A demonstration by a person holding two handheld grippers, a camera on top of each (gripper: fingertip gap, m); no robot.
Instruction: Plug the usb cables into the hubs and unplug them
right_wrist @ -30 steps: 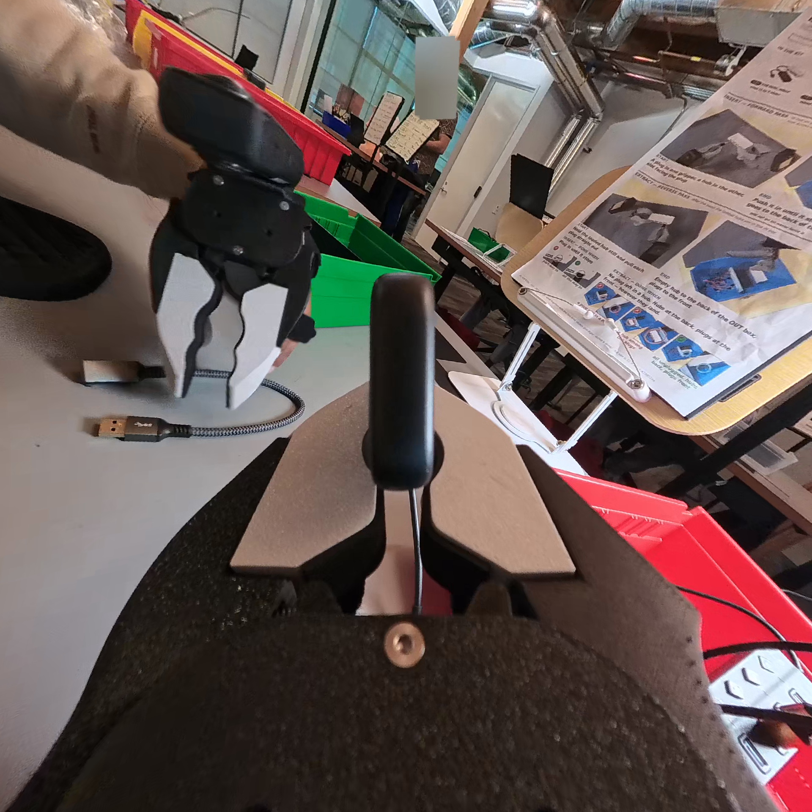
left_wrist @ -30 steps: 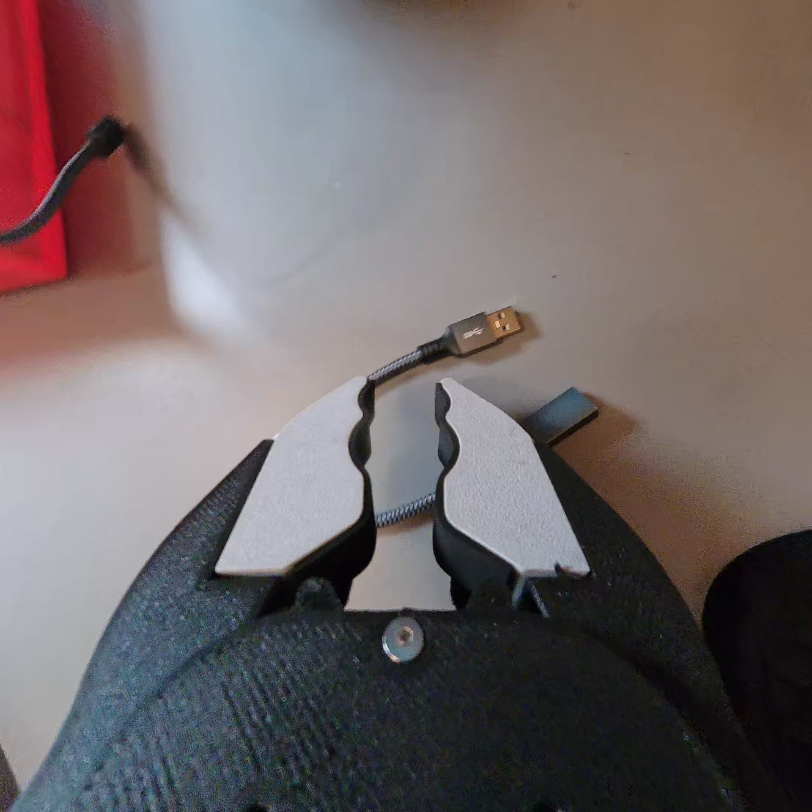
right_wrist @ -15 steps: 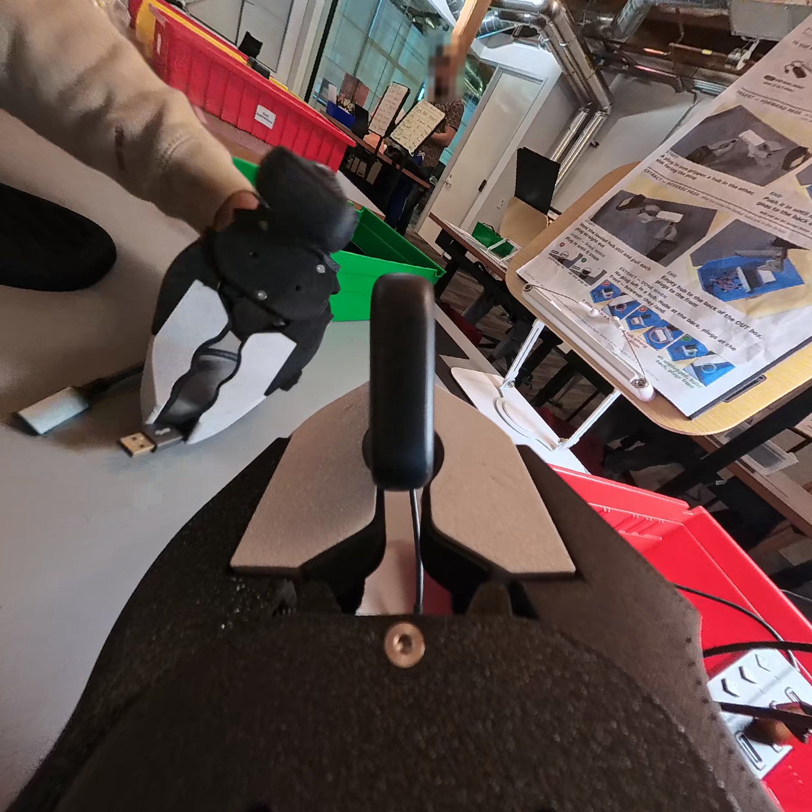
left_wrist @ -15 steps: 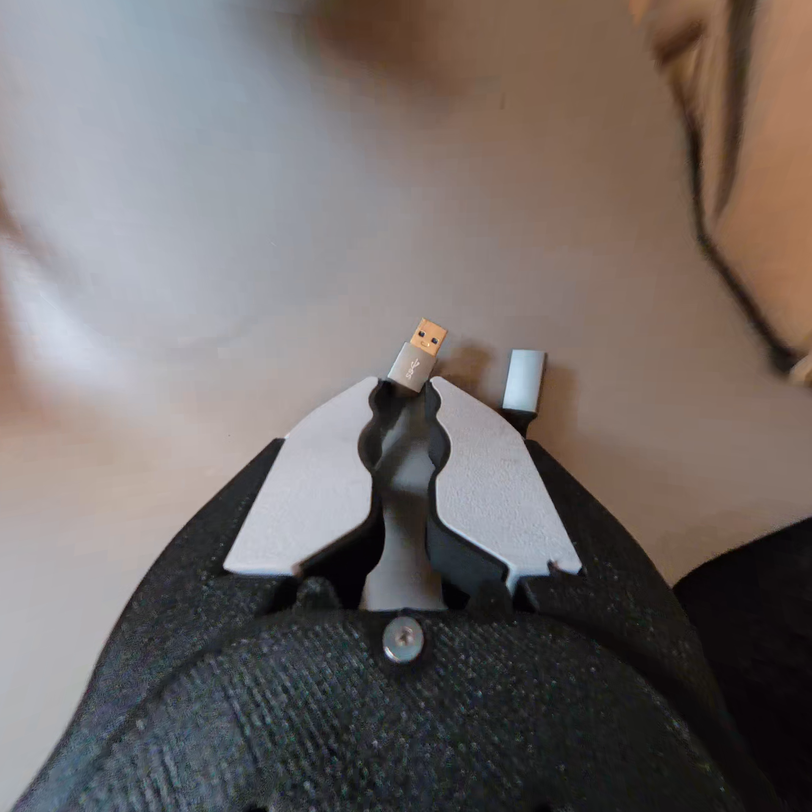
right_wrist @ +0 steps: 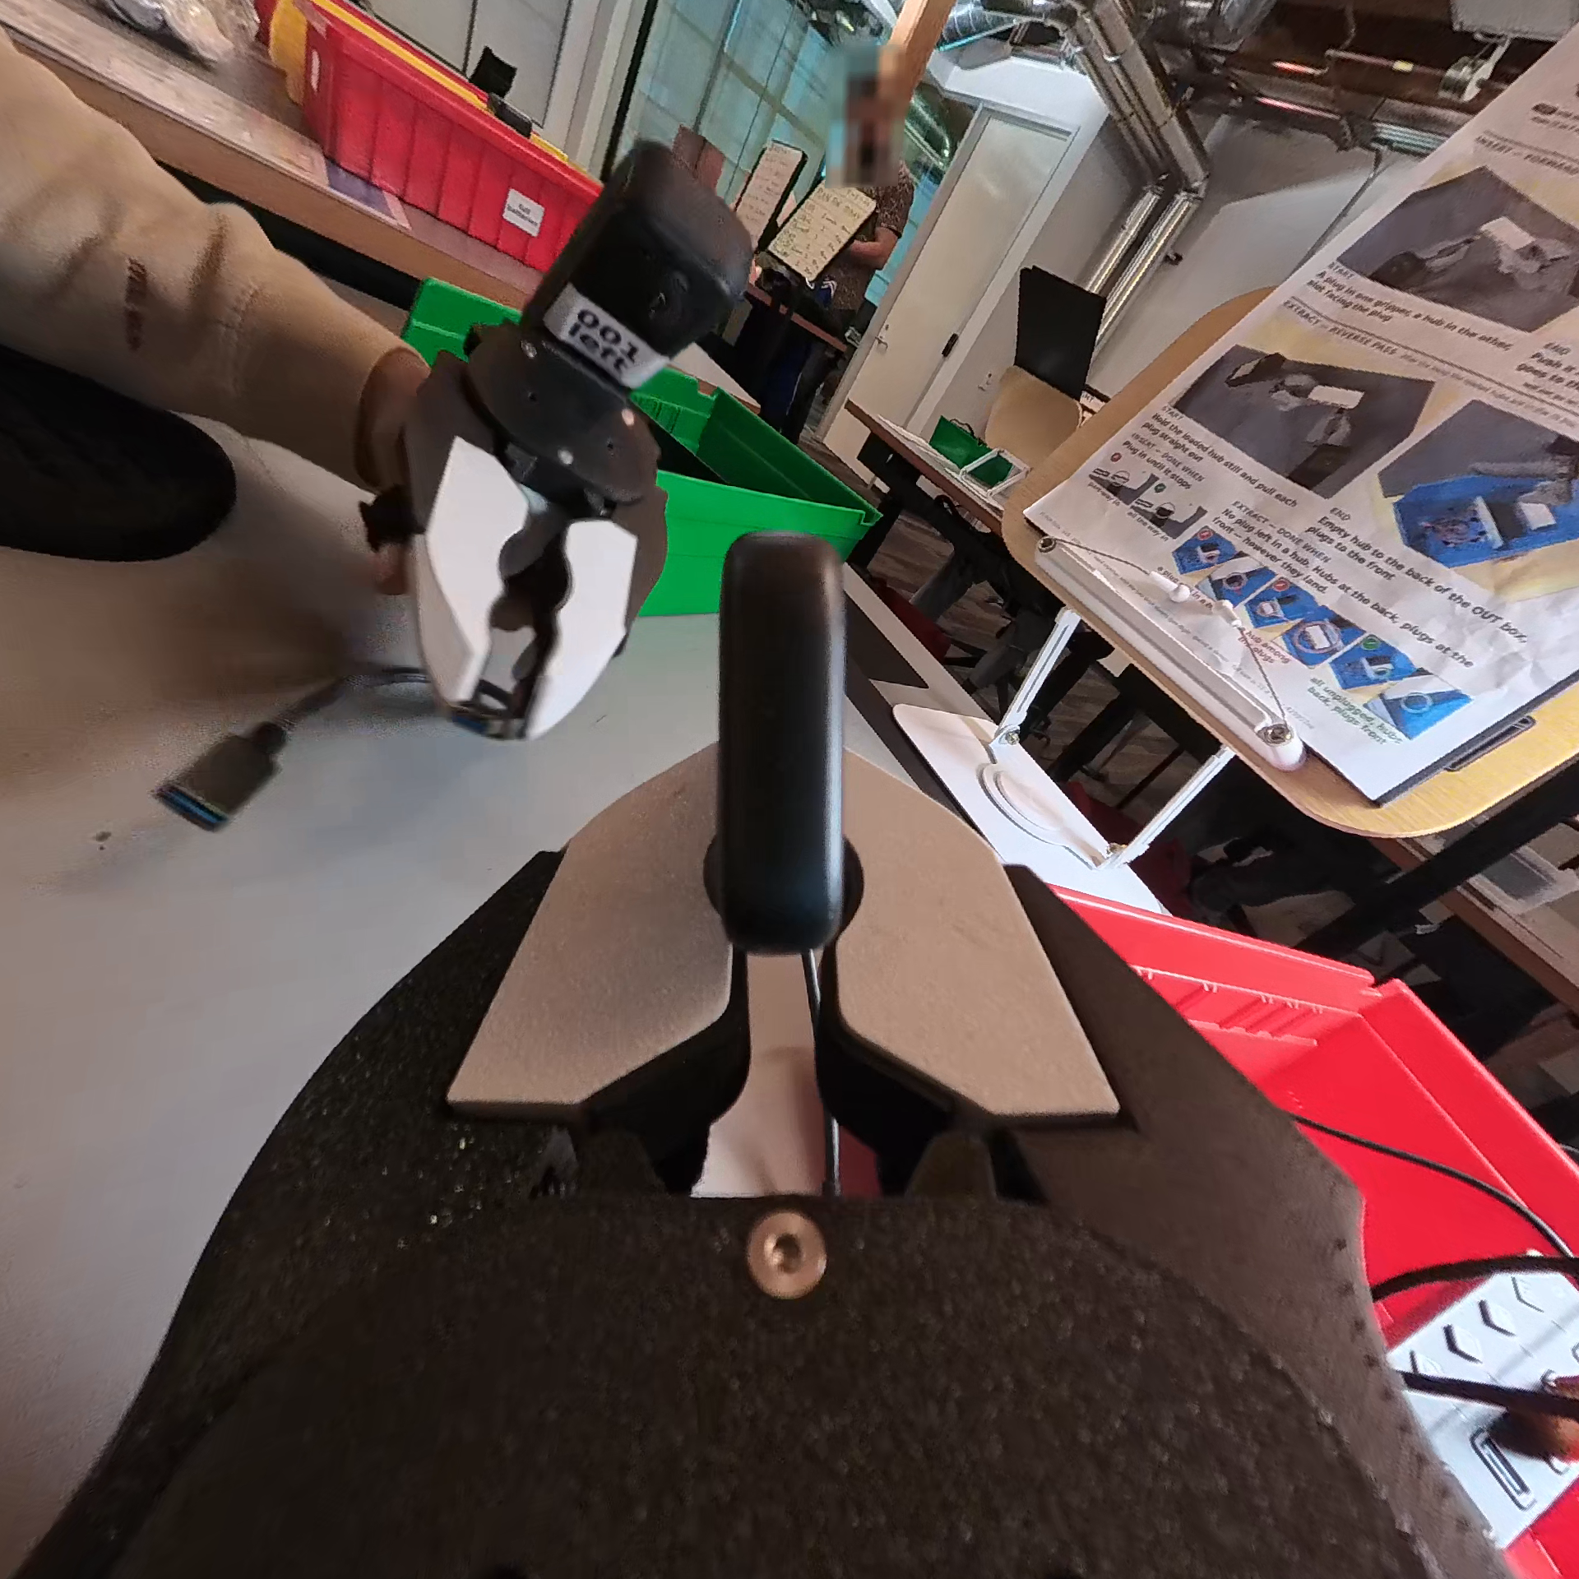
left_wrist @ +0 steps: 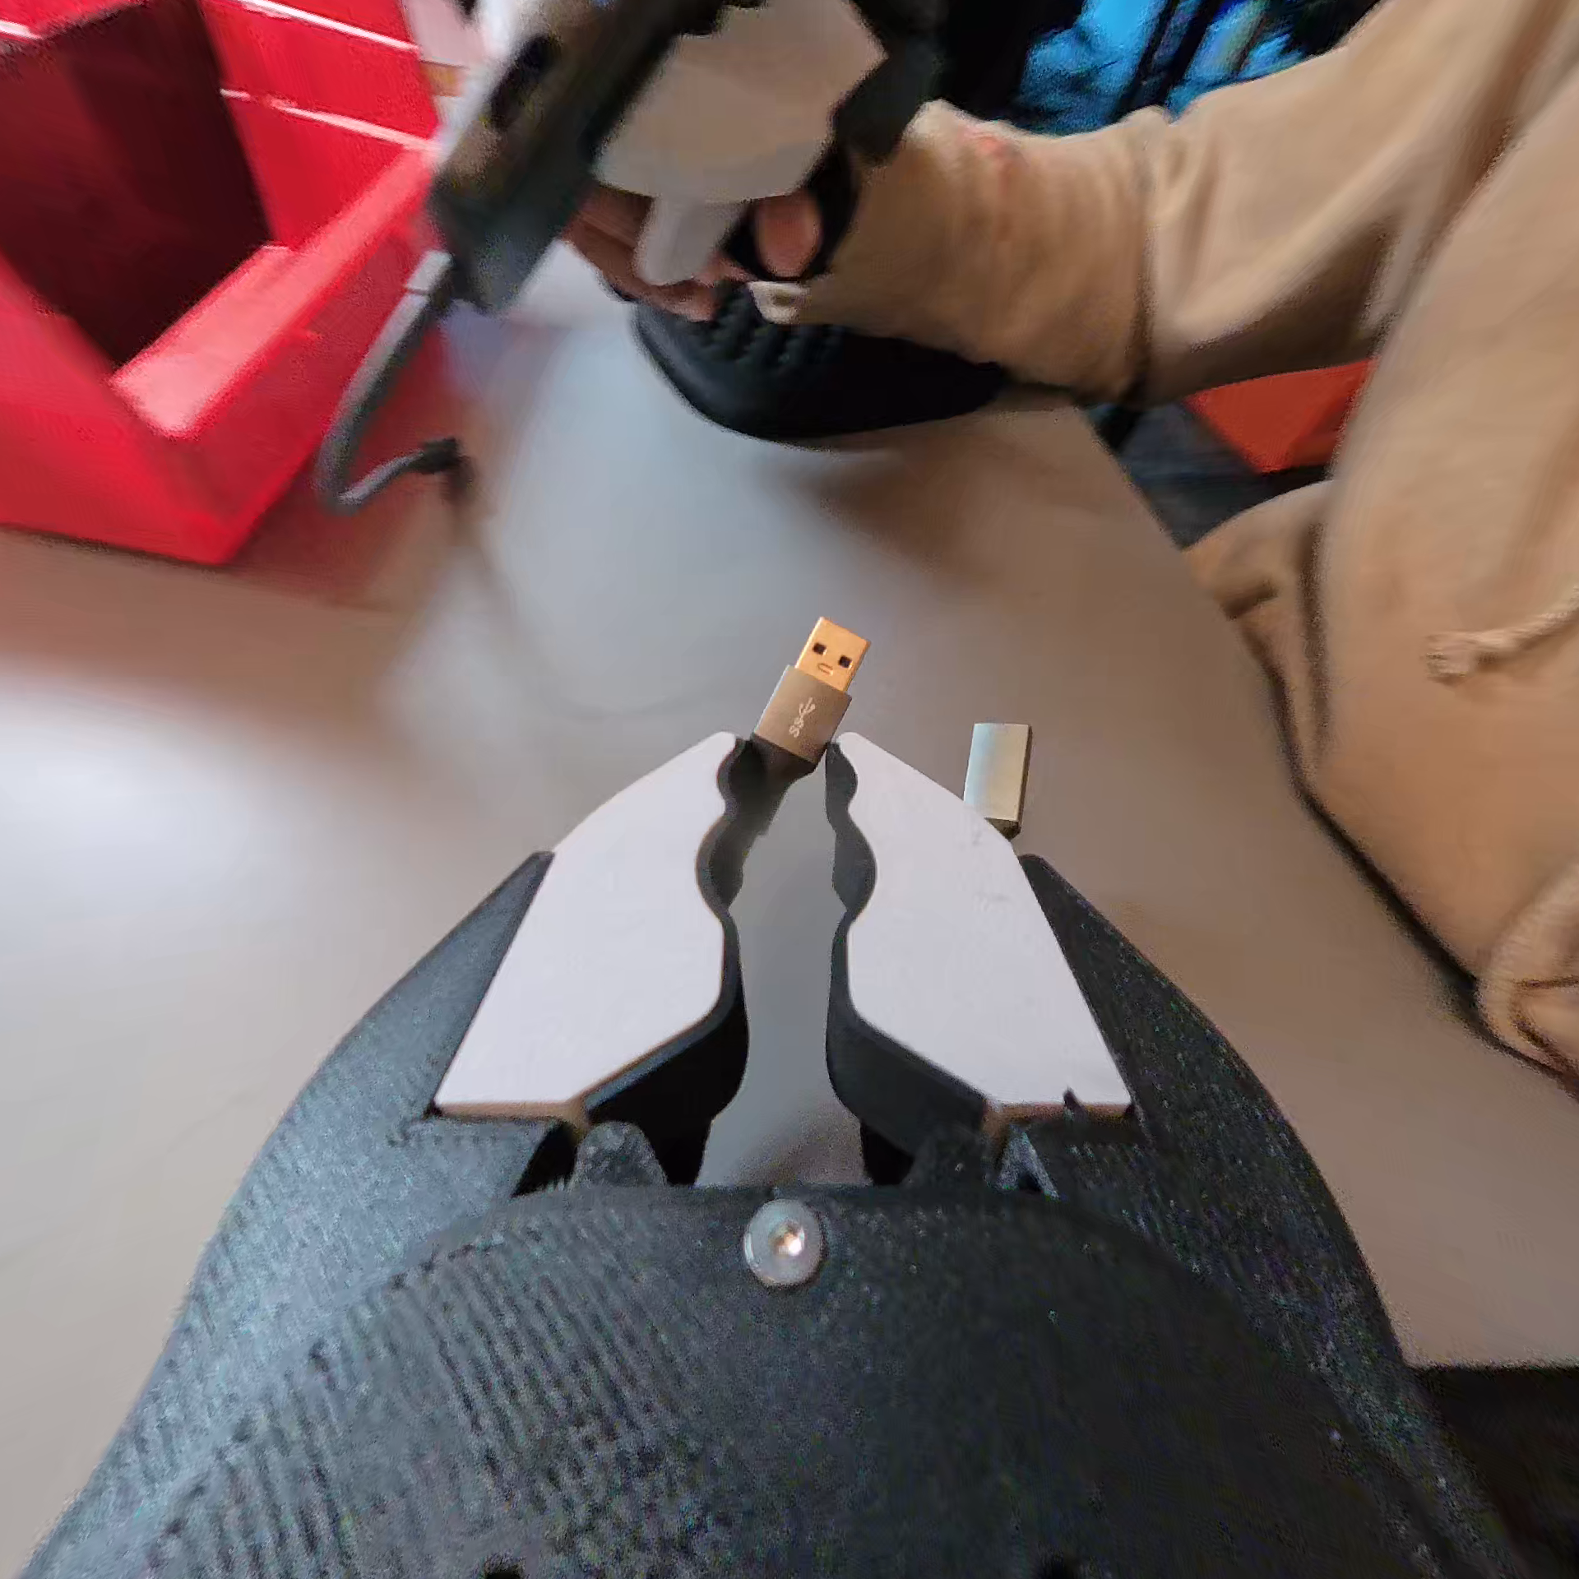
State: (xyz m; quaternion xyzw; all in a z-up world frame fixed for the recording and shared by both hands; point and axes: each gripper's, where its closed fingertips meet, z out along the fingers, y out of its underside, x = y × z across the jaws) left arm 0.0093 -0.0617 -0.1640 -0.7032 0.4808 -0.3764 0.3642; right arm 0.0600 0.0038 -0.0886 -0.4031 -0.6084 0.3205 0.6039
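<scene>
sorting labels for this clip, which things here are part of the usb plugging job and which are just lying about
Part of the job:
- left gripper, shut on the usb plug
- right gripper, shut on the black hub
- female usb connector, other end of that cable

Just lying about:
- green bin
- red bin
- instruction sheet on its stand
- grey table

A green bin (right_wrist: 752, 504) beside a red bin (right_wrist: 444, 162), and an instruction sheet (right_wrist: 1367, 478) on a tilted board

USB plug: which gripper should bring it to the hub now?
Left. The left gripper already pinches the USB plug, tip pointing forward; the right gripper is shut on the black hub.
</scene>
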